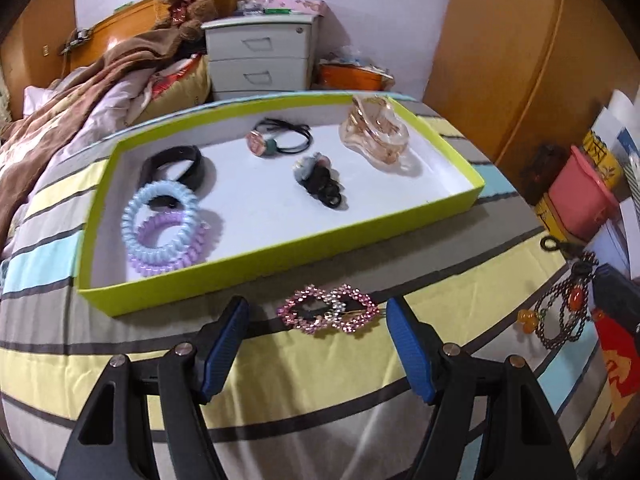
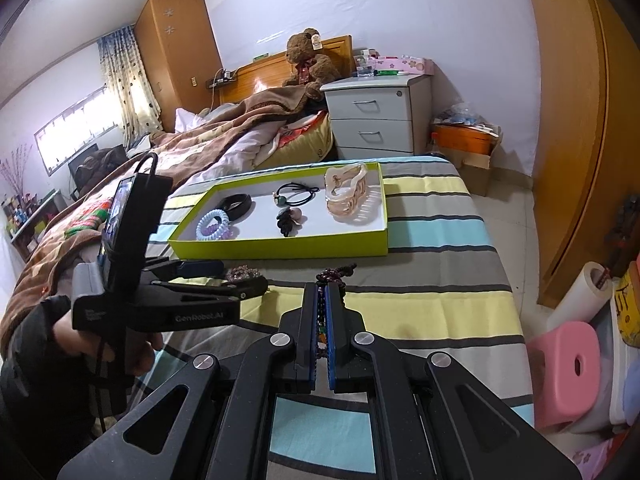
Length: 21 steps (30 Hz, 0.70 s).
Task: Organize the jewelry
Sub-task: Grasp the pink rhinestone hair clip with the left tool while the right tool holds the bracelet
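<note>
A pink rhinestone hair clip (image 1: 330, 314) lies on the striped bedspread just in front of the green tray (image 1: 280, 252). My left gripper (image 1: 316, 312) is open, its blue pads standing on either side of the clip without touching it. In the right wrist view the clip (image 2: 240, 272) shows between the left gripper's fingers (image 2: 200, 269). My right gripper (image 2: 322, 292) is shut on a dark beaded necklace (image 2: 334, 274) with orange beads. The necklace (image 1: 568, 308) dangles at the right edge of the left wrist view.
The tray holds a black bracelet (image 1: 176, 164), blue and purple spiral hair ties (image 1: 164, 232), a beaded hair tie (image 1: 280, 140), a black scrunchie cluster (image 1: 320, 180) and a translucent claw clip (image 1: 376, 136). A grey nightstand (image 2: 376, 116) stands beyond the bed; a pink stool (image 2: 568, 364) sits at right.
</note>
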Available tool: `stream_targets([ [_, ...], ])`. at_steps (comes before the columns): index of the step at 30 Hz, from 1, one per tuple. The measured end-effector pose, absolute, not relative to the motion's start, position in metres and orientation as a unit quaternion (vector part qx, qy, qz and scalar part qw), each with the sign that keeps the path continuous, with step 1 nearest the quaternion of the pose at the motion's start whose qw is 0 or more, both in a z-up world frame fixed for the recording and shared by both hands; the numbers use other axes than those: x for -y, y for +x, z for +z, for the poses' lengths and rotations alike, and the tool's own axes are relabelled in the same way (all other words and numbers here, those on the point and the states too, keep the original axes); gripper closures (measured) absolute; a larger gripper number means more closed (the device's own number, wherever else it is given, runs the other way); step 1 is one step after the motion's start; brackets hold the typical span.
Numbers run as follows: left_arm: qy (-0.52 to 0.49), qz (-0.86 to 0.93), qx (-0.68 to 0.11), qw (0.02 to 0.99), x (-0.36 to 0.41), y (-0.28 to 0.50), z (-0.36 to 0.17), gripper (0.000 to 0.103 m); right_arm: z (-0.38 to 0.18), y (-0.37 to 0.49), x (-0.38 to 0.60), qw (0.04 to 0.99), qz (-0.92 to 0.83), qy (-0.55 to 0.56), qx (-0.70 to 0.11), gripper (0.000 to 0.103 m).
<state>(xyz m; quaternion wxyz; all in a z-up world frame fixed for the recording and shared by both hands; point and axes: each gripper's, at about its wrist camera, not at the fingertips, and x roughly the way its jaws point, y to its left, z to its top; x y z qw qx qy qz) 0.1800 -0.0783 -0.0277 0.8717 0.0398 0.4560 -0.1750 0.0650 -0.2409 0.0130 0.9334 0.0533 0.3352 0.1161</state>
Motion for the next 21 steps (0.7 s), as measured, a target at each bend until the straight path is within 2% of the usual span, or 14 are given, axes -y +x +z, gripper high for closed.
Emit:
stream_targets([
  [12,0.022,-0.278,-0.462,0.842,0.087,0.15,-0.017,0.03,0.011,0.067,0.246,0.934,0.107,0.06,-0.336,0.1],
  [18,0.104,-0.23,-0.413,0.875,0.088,0.162,-0.009,0.03,0.011,0.067,0.246,0.933,0.111,0.061,-0.337,0.1],
  [21,0.133,-0.226,-0.426,0.866,0.091,0.173,-0.016,0.03,0.01,0.066,0.245,0.933,0.11,0.061,-0.337,0.1],
])
